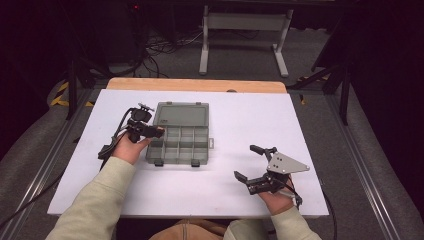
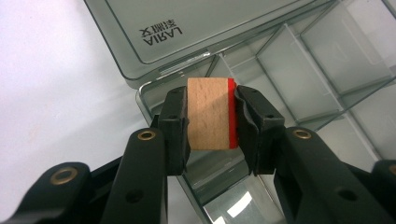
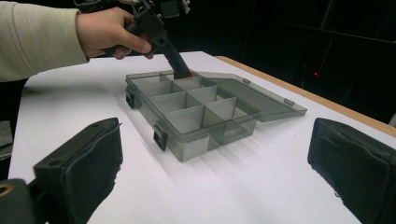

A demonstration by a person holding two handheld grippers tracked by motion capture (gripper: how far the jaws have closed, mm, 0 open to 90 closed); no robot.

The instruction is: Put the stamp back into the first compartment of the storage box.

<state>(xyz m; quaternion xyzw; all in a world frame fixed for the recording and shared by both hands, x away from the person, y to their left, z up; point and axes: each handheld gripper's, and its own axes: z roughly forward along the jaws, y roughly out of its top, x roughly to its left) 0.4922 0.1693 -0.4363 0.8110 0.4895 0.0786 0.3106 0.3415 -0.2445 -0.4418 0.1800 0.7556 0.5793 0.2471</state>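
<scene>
A clear grey compartment box (image 1: 176,159) lies open on the white table, its lid (image 1: 181,114) folded flat behind it. My left gripper (image 1: 156,131) is at the box's left side, shut on a small wooden block with one red face (image 2: 208,112). In the left gripper view the block hangs over a corner compartment next to the lid hinge (image 2: 187,60). The right gripper view shows the left gripper (image 3: 181,70) angled down into the box's far compartment, the red block (image 3: 183,74) at its tip. My right gripper (image 1: 247,162) rests at the table's front right, open and holding nothing.
The box (image 3: 187,147) has several empty divided compartments and two dark latches on its front wall. A wooden strip (image 1: 197,84) runs along the table's far edge. White tabletop (image 1: 250,120) stretches between the box and my right gripper (image 3: 215,177).
</scene>
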